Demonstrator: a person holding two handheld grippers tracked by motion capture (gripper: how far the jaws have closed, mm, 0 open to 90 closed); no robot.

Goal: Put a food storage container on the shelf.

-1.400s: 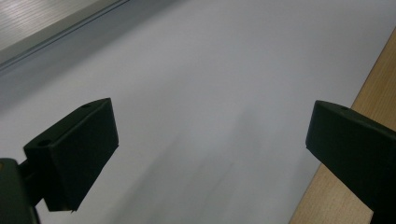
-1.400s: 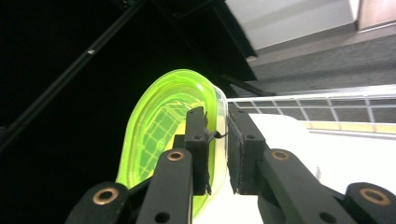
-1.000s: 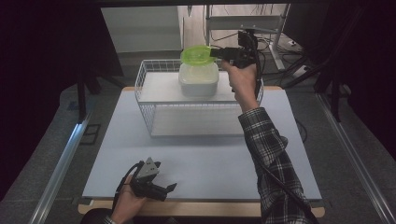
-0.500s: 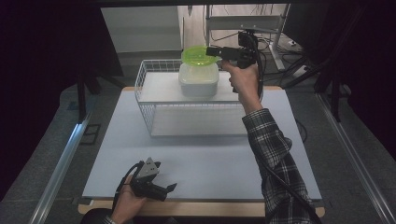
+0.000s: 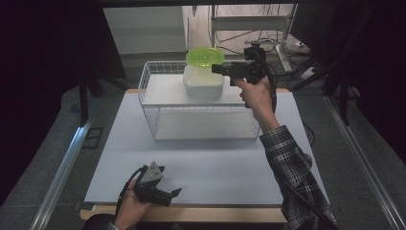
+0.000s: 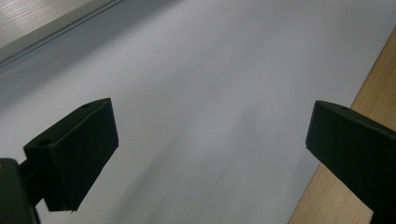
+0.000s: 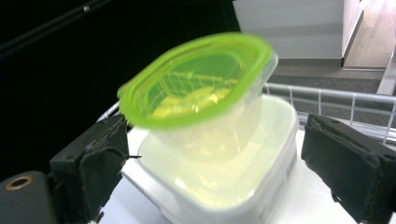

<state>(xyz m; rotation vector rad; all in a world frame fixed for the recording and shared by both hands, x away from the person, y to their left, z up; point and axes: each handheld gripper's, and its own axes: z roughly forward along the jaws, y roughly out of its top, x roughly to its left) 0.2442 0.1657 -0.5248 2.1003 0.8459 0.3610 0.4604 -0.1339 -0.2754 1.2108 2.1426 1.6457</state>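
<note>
A clear tub with a lime-green lid [image 5: 205, 56] [image 7: 201, 88] sits tilted in the top of a white square container [image 5: 203, 81] [image 7: 224, 186]. Both stand at the back of a white wire basket [image 5: 153, 110]. My right gripper [image 5: 215, 69] [image 7: 219, 154] is held level at the basket's right side and points left at the tubs. It is open, with its jaws wide apart on either side of them. My left gripper [image 5: 174, 194] [image 6: 210, 144] rests open on the white mat near the front left edge, nothing between its jaws.
The basket stands on a white mat [image 5: 215, 163] over a wooden table, whose bare edge [image 6: 373, 93] shows along the front. Metal rails [image 5: 62, 167] run along both sides of the table. Shelving and cables [image 5: 268, 28] stand behind the basket.
My right gripper has dropped a little beside the tubs. The green-lidded tub and the left gripper have stayed put.
</note>
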